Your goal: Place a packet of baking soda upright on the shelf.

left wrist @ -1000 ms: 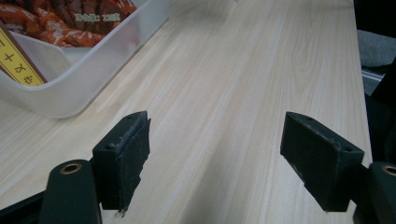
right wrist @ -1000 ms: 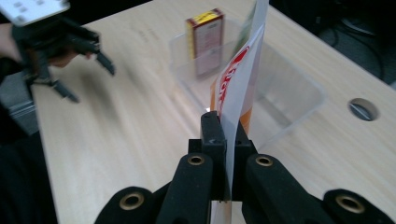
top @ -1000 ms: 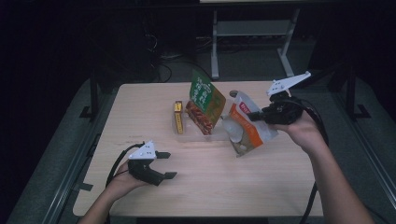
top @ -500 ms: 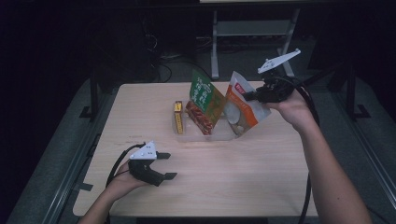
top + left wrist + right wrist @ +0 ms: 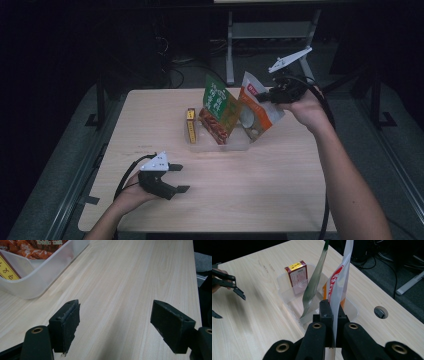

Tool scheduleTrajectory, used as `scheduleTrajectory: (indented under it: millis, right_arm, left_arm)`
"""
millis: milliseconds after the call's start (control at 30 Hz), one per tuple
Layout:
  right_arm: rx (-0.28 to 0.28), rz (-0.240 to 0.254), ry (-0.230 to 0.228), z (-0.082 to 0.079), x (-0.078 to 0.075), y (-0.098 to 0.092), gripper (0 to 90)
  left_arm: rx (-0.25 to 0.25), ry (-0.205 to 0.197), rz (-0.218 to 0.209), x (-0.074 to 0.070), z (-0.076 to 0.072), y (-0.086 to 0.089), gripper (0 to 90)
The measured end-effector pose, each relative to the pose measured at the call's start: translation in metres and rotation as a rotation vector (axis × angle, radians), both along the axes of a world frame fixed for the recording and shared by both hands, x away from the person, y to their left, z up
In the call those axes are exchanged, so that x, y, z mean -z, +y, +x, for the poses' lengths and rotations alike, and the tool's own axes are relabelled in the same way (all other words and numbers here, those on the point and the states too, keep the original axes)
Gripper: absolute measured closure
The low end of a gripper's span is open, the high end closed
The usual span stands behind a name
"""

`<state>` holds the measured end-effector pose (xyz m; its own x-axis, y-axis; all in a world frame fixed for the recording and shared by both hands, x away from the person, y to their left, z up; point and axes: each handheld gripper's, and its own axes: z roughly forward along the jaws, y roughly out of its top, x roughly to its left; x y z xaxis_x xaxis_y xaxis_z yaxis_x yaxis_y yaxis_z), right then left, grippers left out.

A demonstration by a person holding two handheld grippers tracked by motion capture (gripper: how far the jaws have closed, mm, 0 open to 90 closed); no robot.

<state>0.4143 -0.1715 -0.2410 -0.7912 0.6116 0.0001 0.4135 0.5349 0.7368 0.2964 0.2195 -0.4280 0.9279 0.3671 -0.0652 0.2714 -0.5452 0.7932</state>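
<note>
Right gripper (image 5: 263, 96) clenched on the top edge of an orange-and-white snack pouch (image 5: 256, 112), thin film pinched flat between the black pads. Pouch hanging tilted, lower end down inside the clear plastic bin (image 5: 235, 145) near the far middle of the wooden table (image 5: 280, 185), just beside a green snack bag (image 5: 218, 102) standing in the same bin. Red lettering on a white patch at the pouch top, too small to read. Green bag printed with pale characters, also unreadable; reddish food pictured below. Red-and-yellow box (image 5: 297, 275) upright at the bin's other end, fine print illegible. Right forearm stretched forward, wrist raised above the bin. Left gripper (image 5: 176, 178) released, jaws wide apart with nothing between, hand resting low on the near left of the table, well apart from the bin.
</note>
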Motion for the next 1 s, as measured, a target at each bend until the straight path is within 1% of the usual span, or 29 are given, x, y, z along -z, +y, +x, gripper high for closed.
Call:
scheduleTrajectory:
  millis: [67, 167, 267, 300, 333, 400, 600, 800, 900, 933, 1000]
  right_arm:
    - [-0.003, -0.009, 0.002, 0.003, 0.000, 0.002, 90.0]
    - [-0.007, -0.022, -0.007, 0.008, 0.002, 0.004, 90.0]
    - [0.003, -0.025, 0.004, 0.011, 0.003, 0.007, 90.0]
    - [0.001, -0.030, 0.000, 0.013, 0.005, 0.008, 90.0]
    - [0.005, -0.037, 0.004, 0.014, 0.005, 0.008, 90.0]
    - [0.006, -0.055, -0.006, 0.016, 0.007, 0.009, 90.0]
    - [0.003, -0.057, -0.003, 0.022, 0.012, 0.011, 90.0]
    - [0.031, -0.057, 0.039, 0.031, 0.019, 0.014, 90.0]
    - [0.043, -0.051, 0.060, 0.035, 0.022, 0.015, 90.0]
    - [0.040, -0.056, 0.060, 0.036, 0.023, 0.015, 90.0]
    - [0.033, -0.055, 0.066, 0.038, 0.026, 0.017, 90.0]
  left_arm:
    - [0.001, -0.001, -0.001, 0.000, 0.000, 0.000, 23.0]
    - [0.005, 0.003, 0.004, -0.001, 0.000, 0.001, 23.0]
    - [0.002, 0.006, 0.004, 0.000, 0.001, 0.001, 23.0]
    - [0.002, 0.002, 0.007, 0.000, 0.001, 0.002, 23.0]
    - [0.004, 0.000, 0.007, 0.000, 0.002, 0.002, 23.0]
    - [0.000, 0.007, 0.002, 0.001, 0.002, 0.002, 23.0]
    - [-0.003, 0.014, -0.001, 0.003, 0.004, 0.000, 22.8]
    - [-0.008, 0.023, -0.006, 0.004, 0.005, -0.001, 22.6]
    - [-0.014, 0.029, -0.015, 0.005, 0.006, -0.001, 22.6]
    - [-0.015, 0.036, -0.017, 0.005, 0.006, -0.001, 22.6]
    - [-0.007, 0.031, -0.013, 0.005, 0.007, -0.002, 22.6]
